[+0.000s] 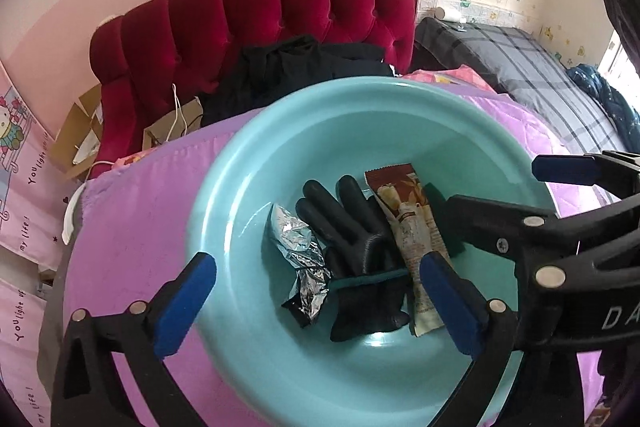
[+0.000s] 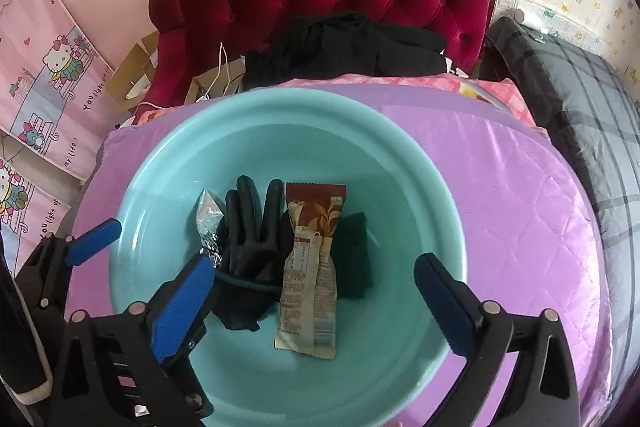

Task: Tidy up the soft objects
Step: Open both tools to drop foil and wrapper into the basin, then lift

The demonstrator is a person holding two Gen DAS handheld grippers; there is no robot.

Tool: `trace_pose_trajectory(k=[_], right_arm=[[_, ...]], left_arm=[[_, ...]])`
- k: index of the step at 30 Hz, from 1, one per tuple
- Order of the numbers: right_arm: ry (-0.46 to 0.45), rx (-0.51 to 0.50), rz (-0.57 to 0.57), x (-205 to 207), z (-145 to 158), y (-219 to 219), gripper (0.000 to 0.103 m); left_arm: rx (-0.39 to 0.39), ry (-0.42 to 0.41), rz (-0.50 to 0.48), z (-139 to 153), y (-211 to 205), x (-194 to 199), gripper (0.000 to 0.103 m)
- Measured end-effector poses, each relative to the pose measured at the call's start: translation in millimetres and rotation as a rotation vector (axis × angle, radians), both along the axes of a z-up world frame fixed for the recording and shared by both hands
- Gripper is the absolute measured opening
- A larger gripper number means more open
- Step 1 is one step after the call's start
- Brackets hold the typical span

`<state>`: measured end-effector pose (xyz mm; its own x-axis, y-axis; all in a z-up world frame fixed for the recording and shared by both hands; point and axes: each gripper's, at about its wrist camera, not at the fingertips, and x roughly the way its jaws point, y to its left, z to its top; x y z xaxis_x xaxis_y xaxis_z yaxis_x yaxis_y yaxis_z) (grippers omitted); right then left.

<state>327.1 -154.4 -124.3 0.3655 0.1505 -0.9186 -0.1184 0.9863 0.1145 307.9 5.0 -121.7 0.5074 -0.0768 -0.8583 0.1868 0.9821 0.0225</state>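
In basin (image 2: 132, 163): glove (image 2: 248, 227), snack pack (image 2: 312, 267), foil wrapper (image 2: 208, 223), dark cloth (image 2: 354, 259), gathered tog. as sorted.
Left gripper (image 1: 316, 303): wide open, holds nothing, above glove.
Right gripper (image 2: 316, 303): wide open, empty, above pack.

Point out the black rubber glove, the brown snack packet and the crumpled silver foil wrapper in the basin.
black rubber glove (image 2: 246, 235), right wrist view, on the palm.
brown snack packet (image 2: 310, 267), right wrist view, on the printed middle.
crumpled silver foil wrapper (image 1: 294, 239), left wrist view, on the shiny upper part.
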Motion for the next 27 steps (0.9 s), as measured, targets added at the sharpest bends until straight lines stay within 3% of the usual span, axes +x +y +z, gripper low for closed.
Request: trace_pose_trajectory(k=[12, 27], right_arm=[[-0.038, 0.001, 0.000, -43.2, 36.0, -12.4, 0.103], [-0.042, -0.025, 0.069, -124.2, 52.8, -14.1, 0.103]], left_arm=[[0.024, -0.048, 0.007, 42.9, 7.4, -56.0, 0.103], [-0.003, -0.032, 0.049, 56.3, 25.2, -133.2, 0.103]])
